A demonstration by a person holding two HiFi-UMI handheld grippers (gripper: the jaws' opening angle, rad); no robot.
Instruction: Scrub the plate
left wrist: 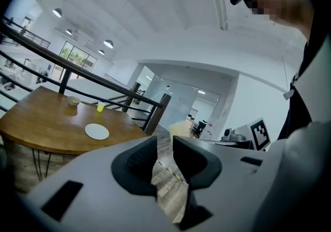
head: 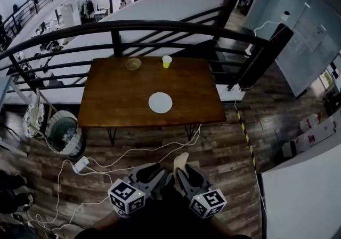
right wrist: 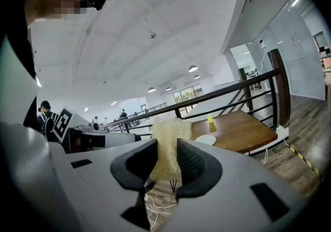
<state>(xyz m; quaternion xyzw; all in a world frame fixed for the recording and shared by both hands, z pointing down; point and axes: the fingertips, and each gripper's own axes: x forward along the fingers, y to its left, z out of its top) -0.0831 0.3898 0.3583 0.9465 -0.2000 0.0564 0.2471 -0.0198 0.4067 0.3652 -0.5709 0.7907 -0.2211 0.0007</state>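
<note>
Two grippers sit low, well apart from the table (head: pixel 114 96); left gripper (left wrist: pixel 164 145) jaws narrowly parted, nothing between; right gripper (right wrist: pixel 166 149) clamped on a pale fibrous sponge (right wrist: pixel 168 135); white plate (head: pixel 160 102) lies toward the table's front edge, near its middle.

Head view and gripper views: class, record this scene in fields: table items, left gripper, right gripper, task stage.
Table items: white plate, bowl, yellow cup, on wooden table
Left gripper: jaws slightly apart, empty
Right gripper: shut on pale scrubber
Task stage: scrubbing not begun; both grippers short of the table
</note>
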